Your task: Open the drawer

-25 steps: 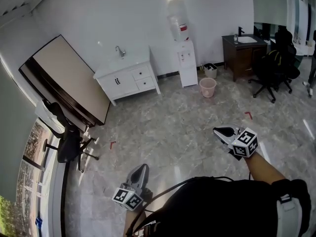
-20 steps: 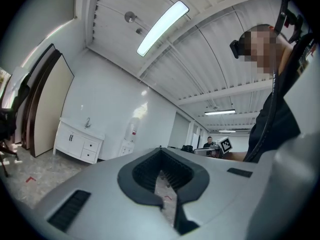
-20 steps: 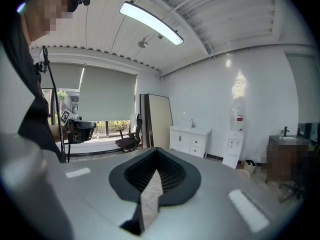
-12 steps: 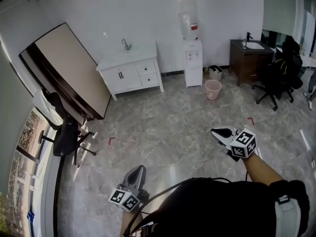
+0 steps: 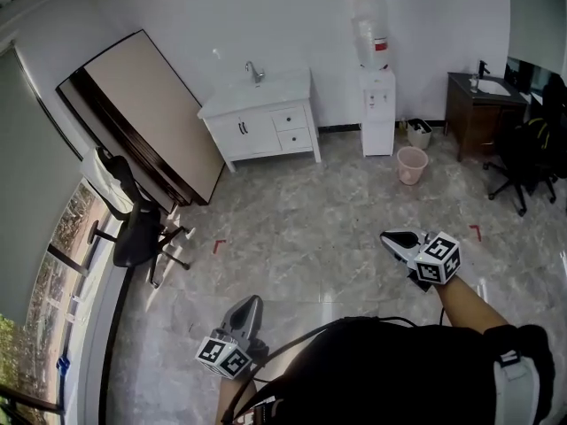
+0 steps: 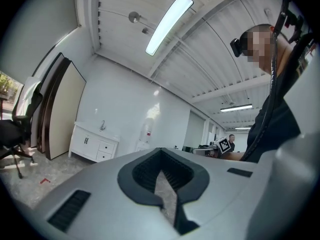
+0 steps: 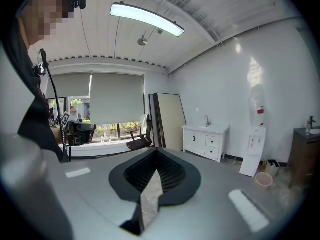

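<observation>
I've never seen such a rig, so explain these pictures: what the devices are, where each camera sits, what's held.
A person holds a two-jaw gripper in each hand. The head view looks down from a camera on their head: left gripper at lower left, right gripper at right. The other two pictures come from cameras riding on each gripper, looking along its jaws. Both grippers are shut, holding nothing. Across the floor stands a white sink cabinet with drawers, far from both grippers, beside a water dispenser and pink bin.

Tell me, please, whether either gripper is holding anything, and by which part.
Nothing is held: the left gripper and right gripper are both shut and empty, far from the white cabinet.
</observation>
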Demonstrator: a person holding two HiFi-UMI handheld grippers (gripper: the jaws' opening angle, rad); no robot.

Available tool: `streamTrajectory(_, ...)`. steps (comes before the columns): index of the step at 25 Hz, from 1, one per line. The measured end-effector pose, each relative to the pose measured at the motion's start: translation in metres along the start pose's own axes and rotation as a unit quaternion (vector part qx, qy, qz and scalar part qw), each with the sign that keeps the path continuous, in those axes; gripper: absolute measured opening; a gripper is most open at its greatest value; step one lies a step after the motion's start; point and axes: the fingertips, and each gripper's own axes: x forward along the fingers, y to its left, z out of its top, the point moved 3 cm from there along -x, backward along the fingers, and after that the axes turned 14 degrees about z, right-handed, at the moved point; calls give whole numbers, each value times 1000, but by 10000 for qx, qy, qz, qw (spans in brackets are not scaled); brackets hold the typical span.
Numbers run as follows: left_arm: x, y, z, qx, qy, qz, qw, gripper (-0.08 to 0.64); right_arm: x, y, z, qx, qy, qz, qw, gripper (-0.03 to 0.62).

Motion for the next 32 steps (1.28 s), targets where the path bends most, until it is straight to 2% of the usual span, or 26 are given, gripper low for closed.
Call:
streamTrajectory(4,46,-24,7,12,-93,157,9998,0,-9,-56,22,-189,-39,179,9997,-2)
streamTrajectory(7,83,-47,4,32,-195,207,9996,0,-22,-98,24,-226,-62,276,9993,-2)
streamTrajectory(13,147,-82,-2,39,-39,324,9995,0,-53,-169,25,-157,-114,267,9995,-2)
streamTrajectory(17,186,-99,-9,100,-58,167,9998,0,-69,-203,14,-114,-64,236,9996,-2)
streamTrajectory(20,216,-114,-11,94,107,90,9999,0,-80,-228,9,26,-78,154,9998,-2)
streamTrajectory(28,268,-95,-9,14,244,-161,9996,0,-77,-264,0,221,5,-170,9996,-2)
streamTrajectory(32,296,-66,-9,-41,247,-484,9985,0,-53,-275,6,185,42,-363,9992,-2)
